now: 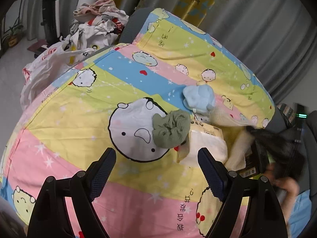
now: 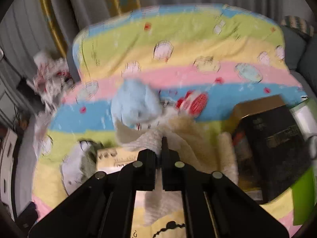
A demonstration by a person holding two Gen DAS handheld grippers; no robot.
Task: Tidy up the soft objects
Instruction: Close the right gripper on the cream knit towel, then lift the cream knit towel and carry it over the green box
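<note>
A cartoon-print quilt covers the bed. On it lie a crumpled green cloth and a light blue plush. My left gripper is open and empty, hovering just short of the green cloth. My right gripper is shut on a cream fluffy cloth, which shows blurred at the right in the left wrist view. In the right wrist view the blue plush lies just beyond the cream cloth, with a red-and-white soft item beside it.
A beige box lies next to the green cloth. A dark box sits on the bed's right side. A pile of clothes and a white plastic bag stand beyond the bed's left edge. Grey curtains hang behind.
</note>
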